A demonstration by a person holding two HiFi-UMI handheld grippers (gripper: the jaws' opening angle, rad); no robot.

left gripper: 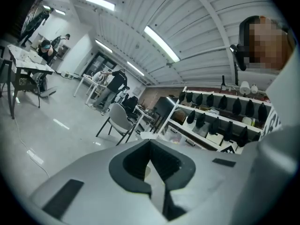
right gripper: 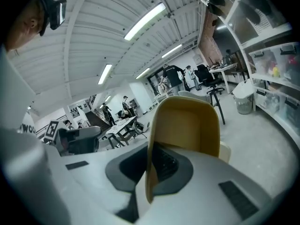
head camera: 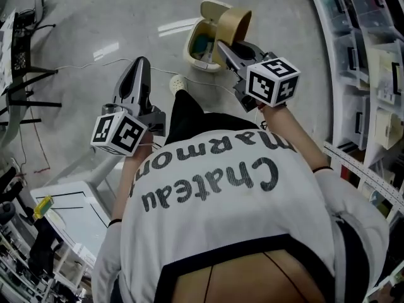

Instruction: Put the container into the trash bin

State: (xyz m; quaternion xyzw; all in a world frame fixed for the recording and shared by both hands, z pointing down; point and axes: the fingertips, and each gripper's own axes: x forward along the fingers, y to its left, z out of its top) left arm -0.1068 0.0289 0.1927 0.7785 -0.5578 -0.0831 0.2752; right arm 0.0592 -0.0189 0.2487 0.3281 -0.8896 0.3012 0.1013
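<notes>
My right gripper [head camera: 224, 48] is clamped on the wall of the tan container [head camera: 235, 24], holding it over the open trash bin [head camera: 191, 46] on the floor, I'd guess for a straight drop. Left gripper [head camera: 140, 65] is closed with nothing in it, off to the side.
</notes>
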